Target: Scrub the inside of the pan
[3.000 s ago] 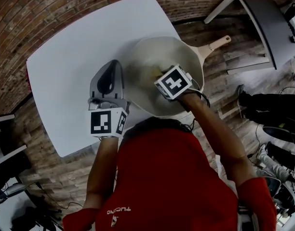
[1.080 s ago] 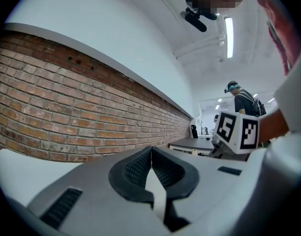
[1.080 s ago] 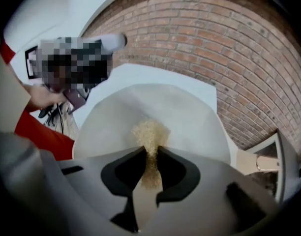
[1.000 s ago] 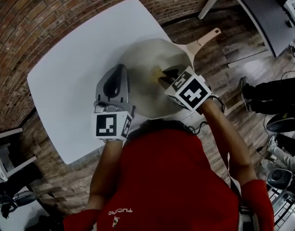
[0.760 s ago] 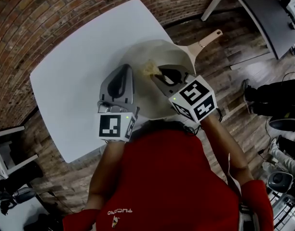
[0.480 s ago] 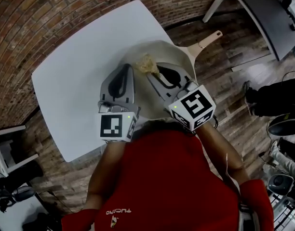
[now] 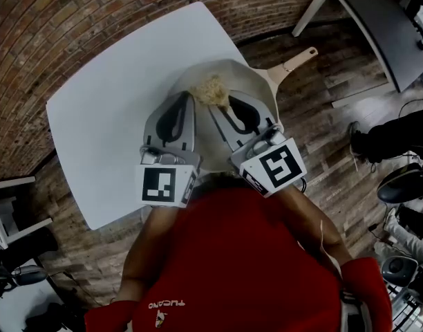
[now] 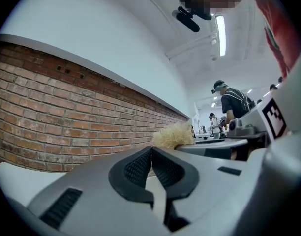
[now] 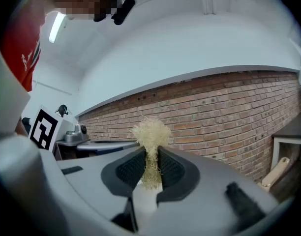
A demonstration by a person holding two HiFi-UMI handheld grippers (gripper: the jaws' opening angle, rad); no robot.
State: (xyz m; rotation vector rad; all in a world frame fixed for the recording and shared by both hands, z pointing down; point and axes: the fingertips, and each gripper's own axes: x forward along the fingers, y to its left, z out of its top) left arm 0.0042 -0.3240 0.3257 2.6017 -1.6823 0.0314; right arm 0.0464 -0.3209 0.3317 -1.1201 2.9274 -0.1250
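The cream pan (image 7: pixel 258 80) sits at the white table's (image 7: pixel 108 88) right edge, its wooden handle (image 7: pixel 293 61) pointing out over the floor. My right gripper (image 7: pixel 222 103) reaches over the pan and is shut on a straw-coloured scrub pad (image 7: pixel 210 88), which pokes up out of the jaws in the right gripper view (image 9: pixel 150 131). My left gripper (image 7: pixel 183 97) lies alongside, over the pan's left rim, shut with nothing visible between its jaws (image 8: pixel 150 150). The pad (image 8: pixel 174 134) shows just to its right. The grippers hide much of the pan's inside.
A brick wall (image 9: pixel 229 107) runs behind the table. A grey desk (image 7: pixel 377 19) stands at the far right, and a person in dark trousers (image 7: pixel 398 133) is beside it. The pan's handle (image 9: pixel 274 172) sticks out at lower right in the right gripper view.
My right gripper has carried the scrub pad from the pan's near-right part across to its far-left part. The left gripper has stayed by the pan's left rim.
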